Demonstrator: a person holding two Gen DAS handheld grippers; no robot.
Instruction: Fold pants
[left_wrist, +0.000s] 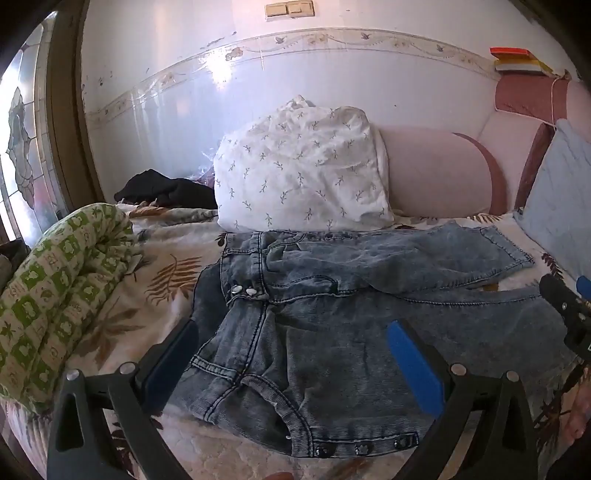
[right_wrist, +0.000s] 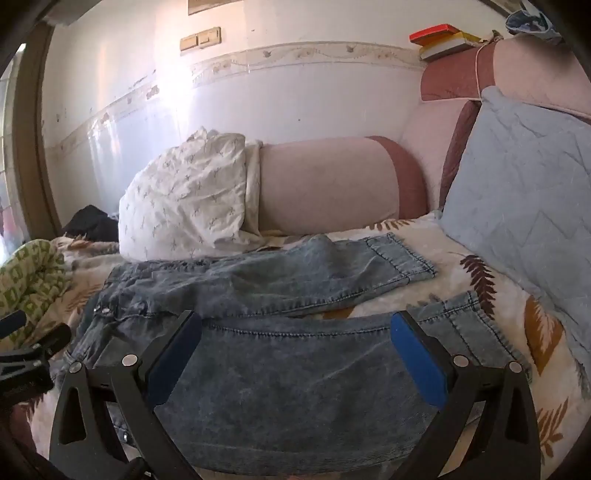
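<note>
Both grippers, left (left_wrist: 291, 350) and right (right_wrist: 295, 343), are hanging released, blue pads spread over mottled, wrinkled denim pants (left_wrist: 332, 332) filling mid-frame

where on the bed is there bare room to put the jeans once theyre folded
Bare bedspread shows between the green rolled blanket and the jeans waistband, and between the leg cuffs and the blue pillow. A smaller wedge lies between the two legs. The back is crowded: white pillow, pink bolster, black garment.
</note>
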